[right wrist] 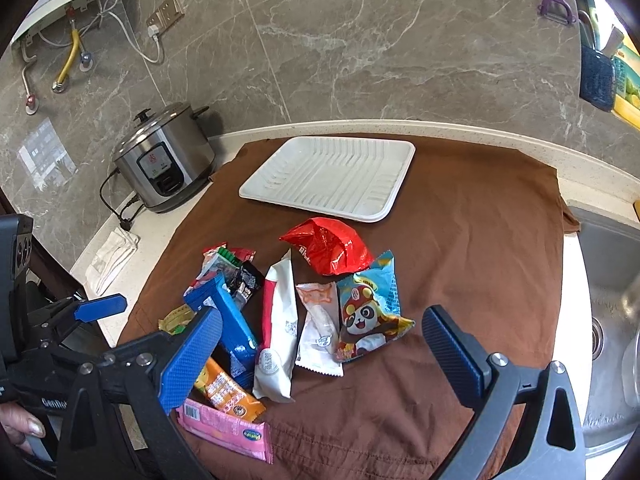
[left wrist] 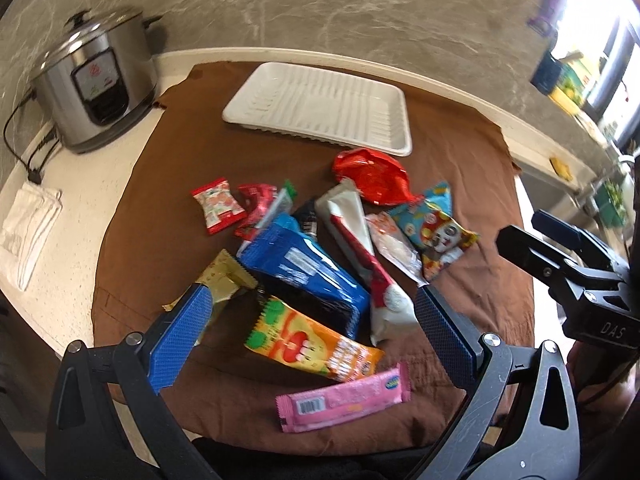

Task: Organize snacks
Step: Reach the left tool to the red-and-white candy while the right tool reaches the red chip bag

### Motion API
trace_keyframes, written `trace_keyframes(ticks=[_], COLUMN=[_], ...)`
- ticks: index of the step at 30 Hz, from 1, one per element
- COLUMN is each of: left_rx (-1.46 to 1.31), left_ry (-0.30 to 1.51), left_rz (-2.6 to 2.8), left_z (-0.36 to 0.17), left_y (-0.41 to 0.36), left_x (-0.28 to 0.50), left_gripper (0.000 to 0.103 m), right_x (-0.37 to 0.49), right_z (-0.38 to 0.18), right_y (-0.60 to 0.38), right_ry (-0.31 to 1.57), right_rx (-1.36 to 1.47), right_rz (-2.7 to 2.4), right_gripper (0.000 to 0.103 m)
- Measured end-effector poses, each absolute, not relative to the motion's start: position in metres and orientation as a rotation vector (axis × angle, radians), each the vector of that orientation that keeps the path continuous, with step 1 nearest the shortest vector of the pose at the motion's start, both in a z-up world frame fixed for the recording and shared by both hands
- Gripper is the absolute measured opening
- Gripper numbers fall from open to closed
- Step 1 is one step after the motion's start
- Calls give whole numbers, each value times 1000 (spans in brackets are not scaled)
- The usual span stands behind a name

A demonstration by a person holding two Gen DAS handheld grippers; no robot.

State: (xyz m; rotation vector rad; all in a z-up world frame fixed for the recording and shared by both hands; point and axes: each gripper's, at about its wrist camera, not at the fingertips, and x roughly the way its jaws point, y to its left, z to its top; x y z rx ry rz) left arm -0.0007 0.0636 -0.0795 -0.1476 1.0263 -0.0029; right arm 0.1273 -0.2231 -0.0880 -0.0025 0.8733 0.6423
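Nearest the lens in each wrist view, the left gripper (left wrist: 308, 316) and the right gripper (right wrist: 320, 344) hang above the pile with jaws spread wide and nothing between them; the right gripper also shows at the right edge of the left wrist view. Below them, at the lower centre of both frames, lie the nearest snacks on the brown cloth (right wrist: 480, 240): a pink bar (left wrist: 344, 398), an orange pack (left wrist: 314, 344) just above it, and a blue pack (left wrist: 304, 276) overlapping the orange one. Further in, a white-and-red pack (right wrist: 276, 332), a small white pouch (right wrist: 320, 328) and a panda pouch (right wrist: 368, 312) lie side by side, with a crumpled red bag (right wrist: 328, 248) behind them. Toward the upper centre sits the white tray (right wrist: 396, 196), bare of snacks. At the upper left stands a rice cooker (right wrist: 164, 160) against the marble wall. Judged from this layout, sorting has not begun; the step in hand is choosing a first pack. The next move calls for lowering one gripper over a loose edge pack, such as the pink bar, closing on it and carrying it to the tray.
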Motion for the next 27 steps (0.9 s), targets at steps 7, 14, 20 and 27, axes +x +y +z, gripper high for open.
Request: trace_keyframes(ticks=[7, 14, 20, 27], left_rx=[-171, -163, -157, -216], left_ry=[1046, 1094, 1110, 1122], left_rz=[58, 28, 22, 72], left_z=[-97, -120, -133, -144], left_y=[108, 130, 152, 194], left_x=[19, 35, 40, 50], left_gripper=[102, 101, 101, 101], right_x=[150, 181, 209, 237], right_z=[-94, -101, -118, -148], right_y=[-203, -167, -131, -96], right_ry=[881, 892, 917, 975], right_rx=[-71, -222, -368, -485], right_rz=[633, 668, 716, 750], right_gripper=[103, 102, 102, 102])
